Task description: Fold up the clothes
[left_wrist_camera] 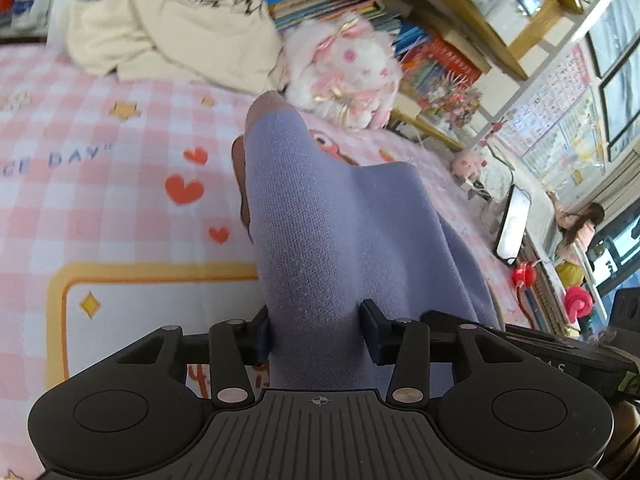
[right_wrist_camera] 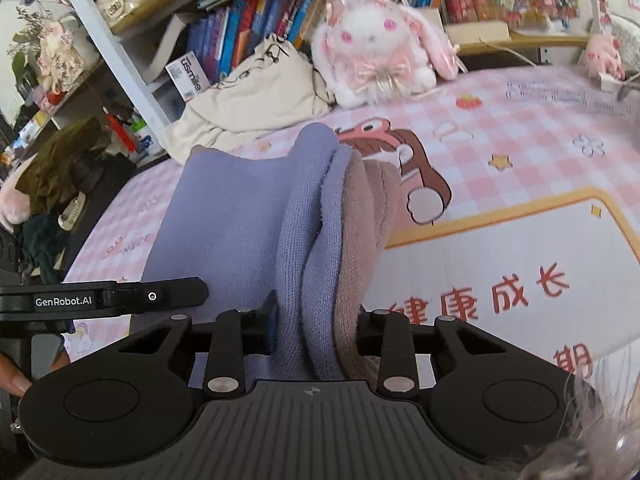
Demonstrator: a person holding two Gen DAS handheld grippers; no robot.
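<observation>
Pink checked bedsheet (left_wrist_camera: 120, 216) w/ bookshelf behind. Left wrist view: left gripper (left_wrist_camera: 316, 332) clamped on purple garment (left_wrist_camera: 320, 220), lifted over bed. Right wrist view: right gripper (right_wrist_camera: 316, 328) pinching bunched purple/brown layers (right_wrist_camera: 340, 240). Mid-fold, likely; next: lay it flat, release.

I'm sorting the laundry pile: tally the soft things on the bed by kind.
Garments: 2, the purple garment in both grippers, the cream garment crumpled at the back.
Plush toys: 2, the white bunny, the small pink plush.
Total: 4.
</observation>
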